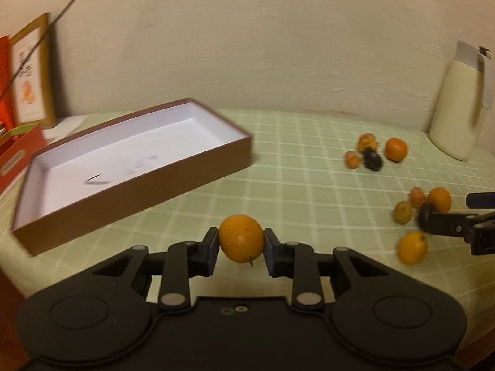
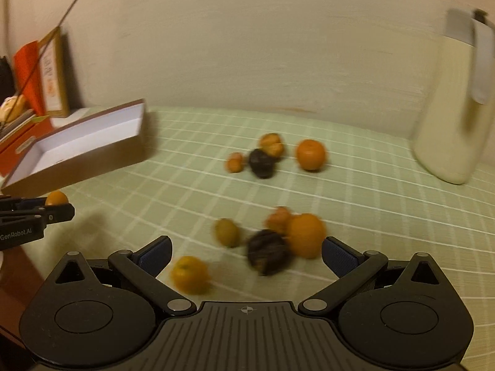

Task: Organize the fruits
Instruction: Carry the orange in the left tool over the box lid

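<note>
My left gripper is shut on an orange and holds it above the green checked tablecloth, just right of the open brown box with a white inside. It also shows in the right wrist view. My right gripper is open and empty over a near cluster of fruit: a dark fruit, an orange, a greenish fruit and a small orange. A far cluster lies beyond with another orange.
A cream jug stands at the back right near the wall. Red boxes and a framed card stand at the back left behind the brown box. The table edge curves down at the left and right front.
</note>
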Tool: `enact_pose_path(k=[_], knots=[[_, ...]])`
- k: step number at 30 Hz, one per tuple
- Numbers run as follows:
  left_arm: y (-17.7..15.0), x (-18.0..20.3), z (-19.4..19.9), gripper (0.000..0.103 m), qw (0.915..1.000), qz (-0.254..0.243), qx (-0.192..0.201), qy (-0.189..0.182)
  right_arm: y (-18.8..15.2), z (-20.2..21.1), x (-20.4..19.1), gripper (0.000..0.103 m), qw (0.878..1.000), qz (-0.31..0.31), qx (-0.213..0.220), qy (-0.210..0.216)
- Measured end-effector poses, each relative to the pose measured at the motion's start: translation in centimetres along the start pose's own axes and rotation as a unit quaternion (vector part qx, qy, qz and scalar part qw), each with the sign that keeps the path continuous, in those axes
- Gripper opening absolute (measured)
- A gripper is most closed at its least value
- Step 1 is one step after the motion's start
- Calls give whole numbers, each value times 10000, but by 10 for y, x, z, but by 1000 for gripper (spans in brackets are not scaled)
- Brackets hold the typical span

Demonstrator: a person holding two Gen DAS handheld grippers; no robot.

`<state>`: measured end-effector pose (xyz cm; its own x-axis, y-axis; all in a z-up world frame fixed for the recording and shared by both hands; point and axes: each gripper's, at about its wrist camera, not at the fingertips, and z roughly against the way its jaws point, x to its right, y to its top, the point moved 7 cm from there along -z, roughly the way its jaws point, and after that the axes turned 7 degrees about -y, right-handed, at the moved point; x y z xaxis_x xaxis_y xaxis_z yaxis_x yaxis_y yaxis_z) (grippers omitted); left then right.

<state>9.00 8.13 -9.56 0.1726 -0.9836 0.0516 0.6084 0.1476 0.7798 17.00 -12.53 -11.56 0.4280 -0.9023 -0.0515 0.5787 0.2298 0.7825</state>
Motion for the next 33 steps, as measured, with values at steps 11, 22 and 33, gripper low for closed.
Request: enact_pose_path(k=[11, 22, 33], knots=[[-18, -47, 27, 21, 9992, 284, 63, 258, -23, -19, -43, 58, 9987, 288, -405, 121], [-19, -60, 33, 21, 9986, 449, 176, 238, -28, -28, -43, 32, 9982, 337, -490, -106], [-21, -70, 36, 21, 9980, 504, 212, 324, -12, -21, -58, 31, 9987, 431, -237, 99]])
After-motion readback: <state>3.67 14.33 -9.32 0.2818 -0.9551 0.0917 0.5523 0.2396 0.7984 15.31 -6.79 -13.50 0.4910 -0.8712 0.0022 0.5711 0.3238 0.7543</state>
